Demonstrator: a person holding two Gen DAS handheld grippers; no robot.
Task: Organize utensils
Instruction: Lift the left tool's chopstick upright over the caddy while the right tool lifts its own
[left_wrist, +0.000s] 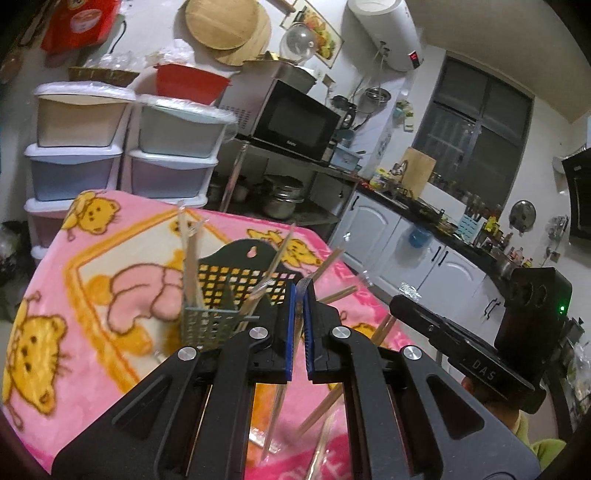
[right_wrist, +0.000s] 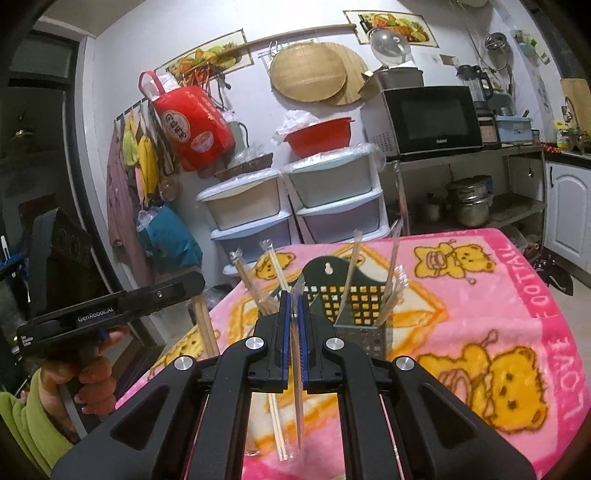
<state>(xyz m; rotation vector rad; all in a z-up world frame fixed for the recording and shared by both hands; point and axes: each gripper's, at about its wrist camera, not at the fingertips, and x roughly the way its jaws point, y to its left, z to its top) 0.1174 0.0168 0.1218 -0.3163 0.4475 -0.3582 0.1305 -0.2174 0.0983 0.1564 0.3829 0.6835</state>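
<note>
partly hidden, wrapped chopsticks sit clamped in right hand-held gripper.

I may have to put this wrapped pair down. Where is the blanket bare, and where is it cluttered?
Bare blanket lies right of the utensil holder, over the bear prints toward the lettered border. It is crowded left of the holder and under the right gripper, where loose wrapped chopsticks lie.
</note>
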